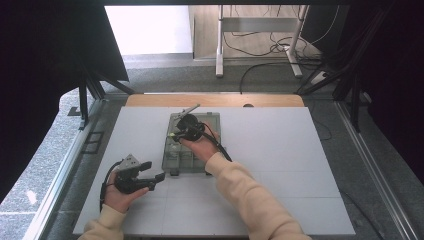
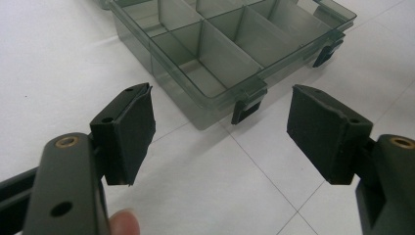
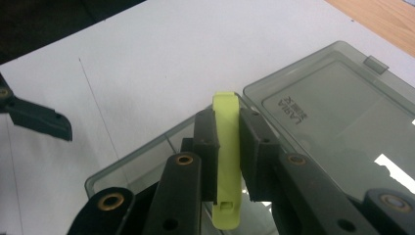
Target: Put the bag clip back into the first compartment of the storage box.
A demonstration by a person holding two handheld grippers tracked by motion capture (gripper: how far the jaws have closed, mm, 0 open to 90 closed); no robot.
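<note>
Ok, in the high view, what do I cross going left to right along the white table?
left gripper, jaws open and empty → clear organizer box with its lid open → right gripper over the box, shut on a yellow-green clip → bare white table.

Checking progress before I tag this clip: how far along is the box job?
Done: the clear organizer box lies with its lid open, and the near compartments look empty. In hand: the right gripper has its fingers shut on a yellow-green clip over the box, while the left gripper waits open beside it. Left: likely placing the clip into a compartment, perhaps closing the lid.
</note>
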